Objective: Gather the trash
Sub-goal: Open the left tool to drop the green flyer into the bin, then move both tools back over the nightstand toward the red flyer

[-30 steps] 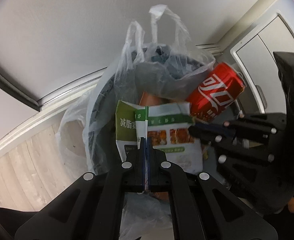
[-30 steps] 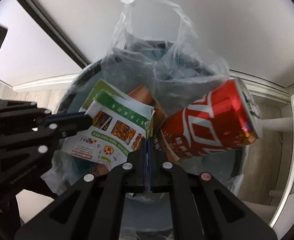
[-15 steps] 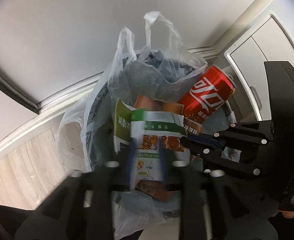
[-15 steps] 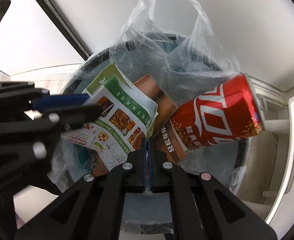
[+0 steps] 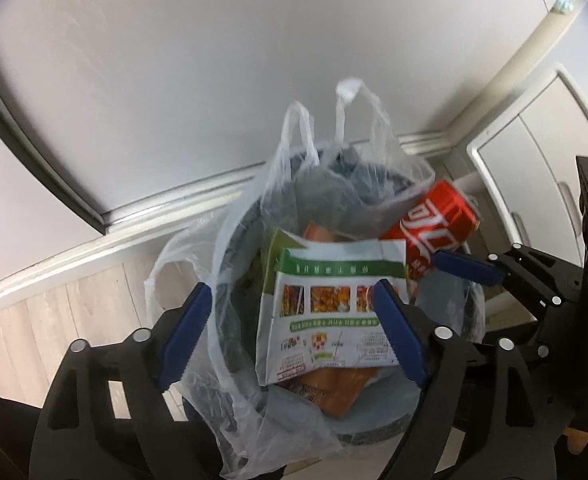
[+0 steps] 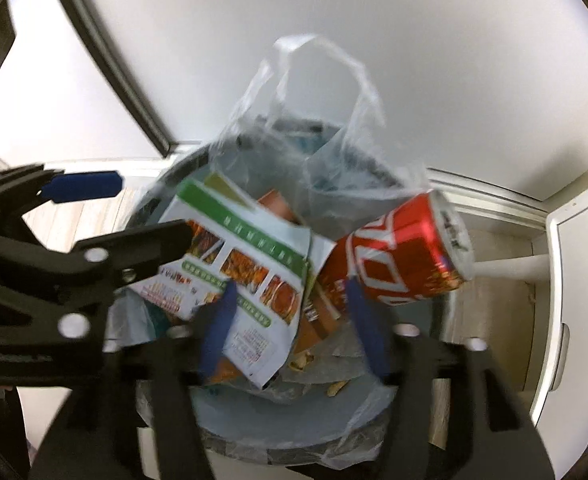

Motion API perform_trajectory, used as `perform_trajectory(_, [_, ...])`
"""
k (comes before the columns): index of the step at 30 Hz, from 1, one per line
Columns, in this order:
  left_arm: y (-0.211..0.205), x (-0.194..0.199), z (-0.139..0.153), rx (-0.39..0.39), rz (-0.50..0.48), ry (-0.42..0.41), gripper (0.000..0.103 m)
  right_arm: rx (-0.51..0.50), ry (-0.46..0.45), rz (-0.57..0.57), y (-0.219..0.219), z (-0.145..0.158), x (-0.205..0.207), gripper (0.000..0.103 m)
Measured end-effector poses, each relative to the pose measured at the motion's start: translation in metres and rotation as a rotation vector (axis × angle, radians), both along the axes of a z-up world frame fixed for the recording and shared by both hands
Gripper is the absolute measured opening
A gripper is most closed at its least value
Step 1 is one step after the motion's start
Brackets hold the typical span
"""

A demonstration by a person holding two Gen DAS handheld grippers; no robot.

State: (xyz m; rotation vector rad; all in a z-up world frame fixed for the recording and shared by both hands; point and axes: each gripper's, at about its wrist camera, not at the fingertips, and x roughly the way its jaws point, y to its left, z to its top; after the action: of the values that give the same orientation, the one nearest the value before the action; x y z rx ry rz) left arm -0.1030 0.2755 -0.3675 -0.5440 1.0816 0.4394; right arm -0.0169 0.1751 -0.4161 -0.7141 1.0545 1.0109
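- Both tools are pointing down into the bin (image 5: 378,428), which has a clear plastic bag (image 5: 230,360) as a liner.
- Left tool (image 5: 294,336) has just been opening and its jaws are spread wide now. The green-and-white leaflet (image 5: 326,312) sits loose in the gap; the pads aren't pressing it.
- Right tool (image 6: 290,328) has also just been opening, about halfway. It's pretty blurry, but nothing looks pinched.
- The red soda can (image 6: 406,248) is lying tilted on top of the trash by the bin's right rim, just beside the leaflet.
- An orange-brown packet (image 5: 334,396) sticks out from under the leaflet.
- The bag handles stick up at the back by the white wall (image 5: 214,60).
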Motion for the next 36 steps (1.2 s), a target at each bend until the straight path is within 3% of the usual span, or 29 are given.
perform_trajectory(3, [0.002,-0.002,0.003,-0.001,0.009,-0.009,0.088,0.013,-0.024,-0.018,-0.001,0.007,0.000,0.068])
perform_trajectory(5, [0.001,-0.002,0.004,0.004,0.012,-0.013,0.094,0.022,-0.037,-0.022,-0.005,0.012,-0.001,0.088])
perform_trajectory(10, [0.000,-0.003,0.011,0.055,0.025,-0.025,0.097,0.066,-0.067,-0.036,-0.008,0.025,0.003,0.096])
perform_trajectory(24, [0.001,-0.011,0.049,0.071,0.025,-0.117,0.097,0.170,-0.107,-0.137,-0.031,0.063,0.023,0.096])
perform_trajectory(36, [0.000,-0.004,0.117,0.159,-0.046,-0.189,0.097,0.279,-0.191,-0.237,-0.048,0.110,0.032,0.096])
